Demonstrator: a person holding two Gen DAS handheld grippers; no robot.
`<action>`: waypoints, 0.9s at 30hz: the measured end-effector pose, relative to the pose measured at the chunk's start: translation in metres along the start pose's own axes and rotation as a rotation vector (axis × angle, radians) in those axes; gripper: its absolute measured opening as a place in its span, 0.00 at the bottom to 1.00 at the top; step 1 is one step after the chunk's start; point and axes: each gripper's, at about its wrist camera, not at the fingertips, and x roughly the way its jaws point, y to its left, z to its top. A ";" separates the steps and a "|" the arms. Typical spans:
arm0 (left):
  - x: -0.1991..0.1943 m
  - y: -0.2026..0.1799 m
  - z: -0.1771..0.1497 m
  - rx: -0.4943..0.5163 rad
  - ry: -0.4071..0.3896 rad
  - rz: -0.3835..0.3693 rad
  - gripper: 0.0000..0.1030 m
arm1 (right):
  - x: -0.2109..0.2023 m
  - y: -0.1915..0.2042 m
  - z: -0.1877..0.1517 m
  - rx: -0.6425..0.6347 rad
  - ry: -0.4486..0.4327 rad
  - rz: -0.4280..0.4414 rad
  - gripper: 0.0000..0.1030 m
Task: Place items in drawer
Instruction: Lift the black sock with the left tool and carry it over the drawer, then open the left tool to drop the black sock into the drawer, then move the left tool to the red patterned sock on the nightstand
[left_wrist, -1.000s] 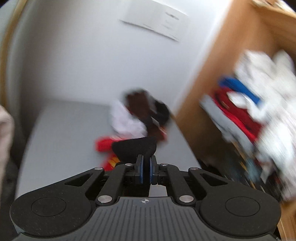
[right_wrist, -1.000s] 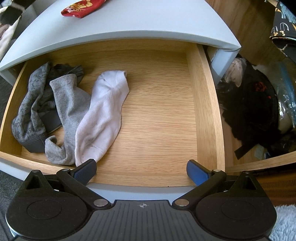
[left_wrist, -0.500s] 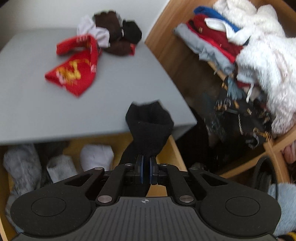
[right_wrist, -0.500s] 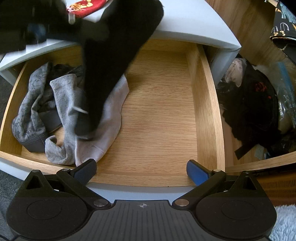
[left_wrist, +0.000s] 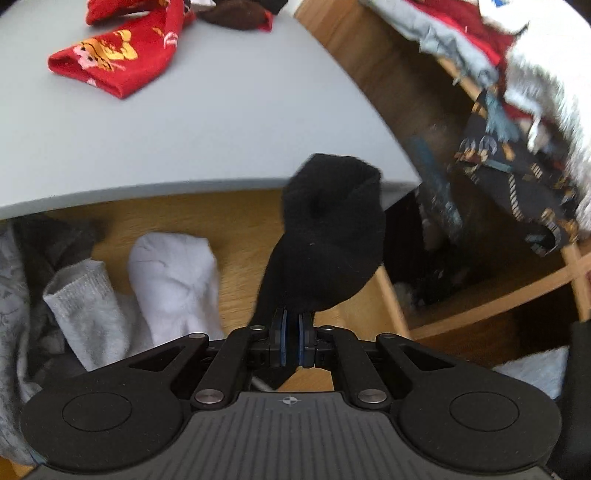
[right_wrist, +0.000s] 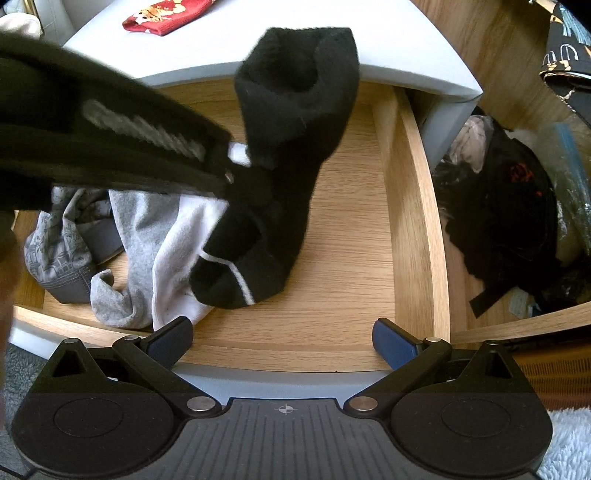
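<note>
My left gripper (left_wrist: 291, 325) is shut on a black sock (left_wrist: 328, 236) and reaches in from the left in the right wrist view, where the gripper (right_wrist: 243, 173) pinches the sock (right_wrist: 288, 155) at its middle. The sock's toe end, with a white stripe, rests on the wooden floor of the open drawer (right_wrist: 351, 258), partly over a white sock (right_wrist: 181, 258). A grey sock (right_wrist: 140, 236) and patterned grey cloth (right_wrist: 55, 243) lie at the drawer's left. My right gripper (right_wrist: 282, 338) stands open over the drawer's front edge, holding nothing.
On the grey cabinet top (left_wrist: 207, 118) lie a red printed sock (left_wrist: 118, 55) and a dark brown sock (left_wrist: 236, 14). To the right stand wooden shelves (left_wrist: 491, 306) stuffed with clothes. Dark clothing (right_wrist: 509, 221) fills the compartment right of the drawer.
The left gripper has come down from above the cabinet top into the drawer with the black sock. The sock's toe now touches the drawer floor. The right gripper has stayed still.
</note>
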 end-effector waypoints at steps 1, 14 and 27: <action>0.002 0.002 -0.001 0.003 0.009 0.008 0.07 | 0.000 0.000 0.000 0.000 0.000 0.000 1.00; -0.059 0.014 0.006 0.128 -0.197 0.064 0.44 | 0.000 -0.001 0.000 0.000 0.000 0.000 1.00; -0.093 0.038 0.087 0.076 -0.450 0.297 0.53 | 0.000 -0.001 0.000 0.000 -0.001 0.001 1.00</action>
